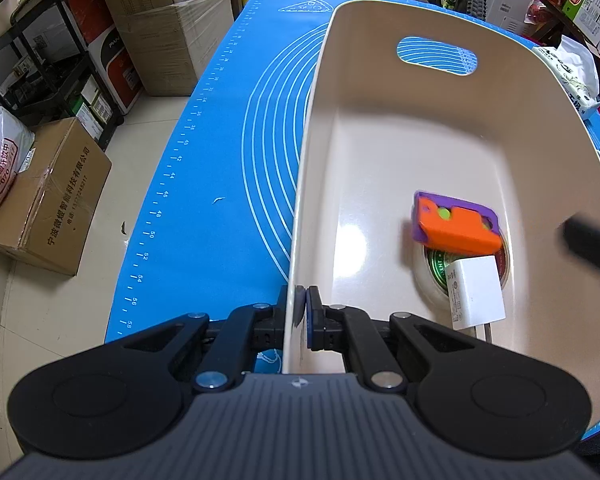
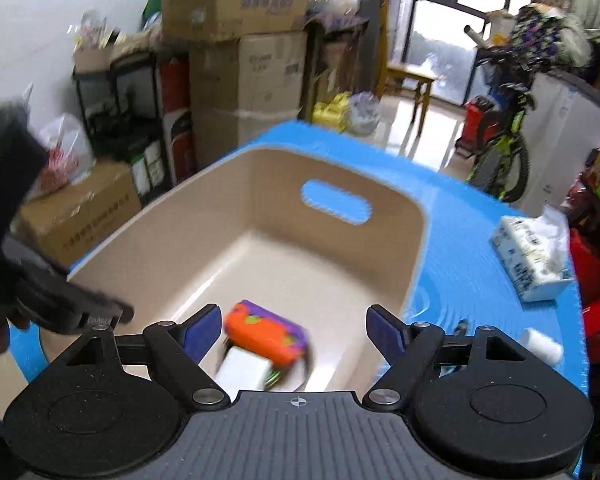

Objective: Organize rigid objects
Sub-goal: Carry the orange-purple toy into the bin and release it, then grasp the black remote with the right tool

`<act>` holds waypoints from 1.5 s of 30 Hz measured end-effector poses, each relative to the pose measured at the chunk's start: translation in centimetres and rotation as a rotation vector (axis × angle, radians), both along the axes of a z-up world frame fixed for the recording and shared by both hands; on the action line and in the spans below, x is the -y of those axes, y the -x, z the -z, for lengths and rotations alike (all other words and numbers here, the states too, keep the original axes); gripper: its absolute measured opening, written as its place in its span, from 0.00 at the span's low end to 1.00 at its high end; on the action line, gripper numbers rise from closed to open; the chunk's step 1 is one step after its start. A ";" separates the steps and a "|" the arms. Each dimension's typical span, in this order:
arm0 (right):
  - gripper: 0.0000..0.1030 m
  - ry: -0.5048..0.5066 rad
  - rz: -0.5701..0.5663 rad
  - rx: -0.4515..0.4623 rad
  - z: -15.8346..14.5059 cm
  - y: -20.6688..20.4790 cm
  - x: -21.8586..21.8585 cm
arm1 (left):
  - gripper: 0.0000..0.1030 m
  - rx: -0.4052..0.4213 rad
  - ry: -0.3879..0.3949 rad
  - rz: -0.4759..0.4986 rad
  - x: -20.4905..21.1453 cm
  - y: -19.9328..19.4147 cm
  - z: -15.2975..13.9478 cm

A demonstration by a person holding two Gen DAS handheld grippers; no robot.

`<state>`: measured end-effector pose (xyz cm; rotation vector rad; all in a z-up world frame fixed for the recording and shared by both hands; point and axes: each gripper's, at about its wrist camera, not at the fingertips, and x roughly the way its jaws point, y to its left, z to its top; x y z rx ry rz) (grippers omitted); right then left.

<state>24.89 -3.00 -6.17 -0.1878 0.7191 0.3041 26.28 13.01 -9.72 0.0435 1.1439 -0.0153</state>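
A beige plastic bin (image 1: 420, 92) stands on the blue mat (image 1: 220, 160). My left gripper (image 1: 303, 300) is shut on the bin's near wall, one pad on each side of the rim. Inside lie an orange and purple toy (image 1: 456, 228), a white charger plug (image 1: 476, 292) and a tape roll (image 1: 430, 280) beneath them. My right gripper (image 2: 293, 320) hovers open over the bin's (image 2: 260, 184) near end. Nothing is between its blue pads; the toy (image 2: 266, 336) and the charger (image 2: 242, 372) lie below it, blurred.
A tissue pack (image 2: 528, 256) and a small white bottle (image 2: 542, 346) lie on the mat to the right of the bin. Cardboard boxes (image 1: 48, 200) and a black rack (image 1: 52, 60) stand on the floor to the left. A bicycle (image 2: 500, 152) stands behind the table.
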 end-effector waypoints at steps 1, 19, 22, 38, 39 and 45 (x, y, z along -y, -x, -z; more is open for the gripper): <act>0.80 -0.015 0.017 0.017 -0.5 0.1 0.8 | 0.07 0.000 -0.001 0.000 0.0 0.0 0.0; 0.79 -0.043 0.305 -0.004 2.0 0.0 12.8 | 0.08 0.003 -0.009 0.001 0.0 0.1 0.0; 0.79 -0.042 0.335 -0.048 4.4 -0.4 14.2 | 0.08 0.003 -0.009 0.001 0.0 0.1 0.1; 0.73 -0.012 0.299 -0.163 10.5 -1.6 15.6 | 0.08 0.003 -0.010 0.001 0.1 0.1 0.1; 0.73 -0.006 0.298 -0.173 10.9 -1.8 15.6 | 0.08 0.003 -0.010 0.002 0.1 0.1 0.1; 0.71 -0.034 0.309 -0.178 12.0 -1.9 16.2 | 0.08 0.004 -0.011 0.001 0.1 0.1 0.1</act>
